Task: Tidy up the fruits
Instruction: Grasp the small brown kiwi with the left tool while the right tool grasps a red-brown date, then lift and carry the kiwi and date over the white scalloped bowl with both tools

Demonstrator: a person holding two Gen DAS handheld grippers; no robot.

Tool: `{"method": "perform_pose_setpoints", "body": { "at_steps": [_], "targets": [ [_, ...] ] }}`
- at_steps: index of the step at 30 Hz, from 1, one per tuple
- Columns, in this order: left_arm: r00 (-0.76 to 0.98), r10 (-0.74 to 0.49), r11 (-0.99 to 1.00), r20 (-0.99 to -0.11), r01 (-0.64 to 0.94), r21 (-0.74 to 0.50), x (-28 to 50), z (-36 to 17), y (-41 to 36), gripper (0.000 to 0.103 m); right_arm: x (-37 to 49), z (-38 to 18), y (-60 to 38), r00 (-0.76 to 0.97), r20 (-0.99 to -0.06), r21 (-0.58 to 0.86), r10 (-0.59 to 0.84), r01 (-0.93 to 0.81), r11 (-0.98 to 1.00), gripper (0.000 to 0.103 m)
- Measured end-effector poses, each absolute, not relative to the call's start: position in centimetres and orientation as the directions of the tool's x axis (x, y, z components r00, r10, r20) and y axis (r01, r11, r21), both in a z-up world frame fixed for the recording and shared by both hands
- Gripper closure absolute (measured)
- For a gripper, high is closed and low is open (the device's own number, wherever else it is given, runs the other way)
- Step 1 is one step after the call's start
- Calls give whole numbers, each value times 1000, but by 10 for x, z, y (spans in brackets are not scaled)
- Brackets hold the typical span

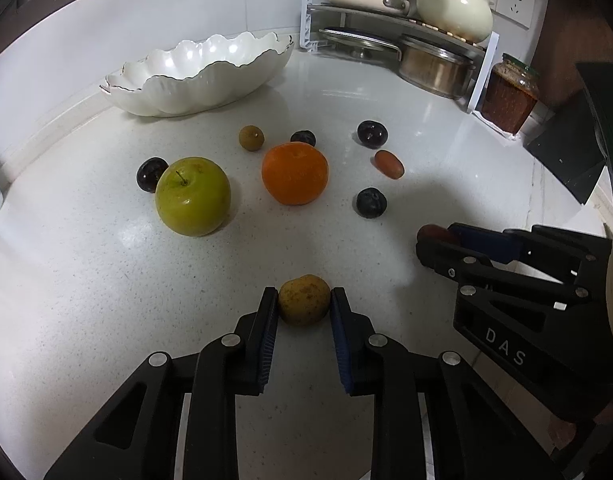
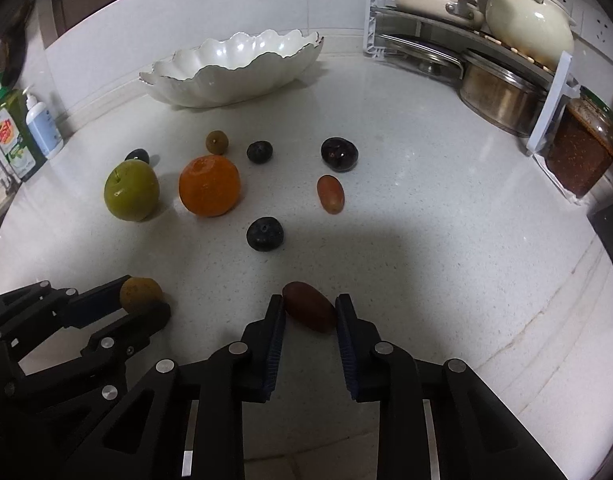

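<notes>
Gripping two small fruits at once, both claws are clamped at the bottom of their own views. The left gripper point(image 1: 304, 300) has its blue pads pressed on either side of a speckled yellow-brown fruit point(image 1: 304, 300) that rests on the white countertop point(image 1: 86, 280). The right gripper point(image 2: 310, 310) is closed on a dark red oval fruit point(image 2: 309, 307); the pad at the left of the frame touches it, though whether the other pad bears fully on its tapered end is hard to tell from this angle.

The step in hand looks like the pick-up, with nothing lifted yet. The scalloped white bowl point(image 1: 194, 76) sits empty at the upper left of the left view, well apart from both claws. Between it and the claws lie the green apple point(image 1: 192, 196), the orange point(image 1: 294, 172), several dark plums and a small red grape-like fruit point(image 1: 389, 164).

The next move likely calls for raising both fruits clear of the counter, carrying them over the scattered fruit toward the upper left, and letting go only above the bowl's hollow.
</notes>
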State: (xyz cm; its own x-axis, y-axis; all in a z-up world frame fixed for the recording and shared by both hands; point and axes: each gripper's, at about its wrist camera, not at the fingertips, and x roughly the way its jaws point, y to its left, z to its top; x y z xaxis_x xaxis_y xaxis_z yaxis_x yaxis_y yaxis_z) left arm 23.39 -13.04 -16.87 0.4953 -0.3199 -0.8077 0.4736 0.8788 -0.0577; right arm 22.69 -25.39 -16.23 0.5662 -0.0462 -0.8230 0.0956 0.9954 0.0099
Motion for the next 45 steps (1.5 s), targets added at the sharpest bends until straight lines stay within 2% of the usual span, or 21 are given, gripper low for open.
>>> {"method": "perform_pose_setpoints", "body": {
  "at_steps": [11, 28, 45],
  "targets": [
    [532, -354, 872, -769, 485, -66, 249, -137, -114, 77, 225, -138, -241, 595, -803, 42, -42, 128, 991, 76],
    [634, -410, 847, -656, 531, -16, 275, -72, -78, 77, 244, -76, -208, 715, -692, 29, -99, 165, 986, 76],
    [737, -355, 909, -574, 416, -27, 321, -31, -51, 77, 299, -32, -189, 803, -595, 28, -44, 75, 997, 76]
  ]
}}
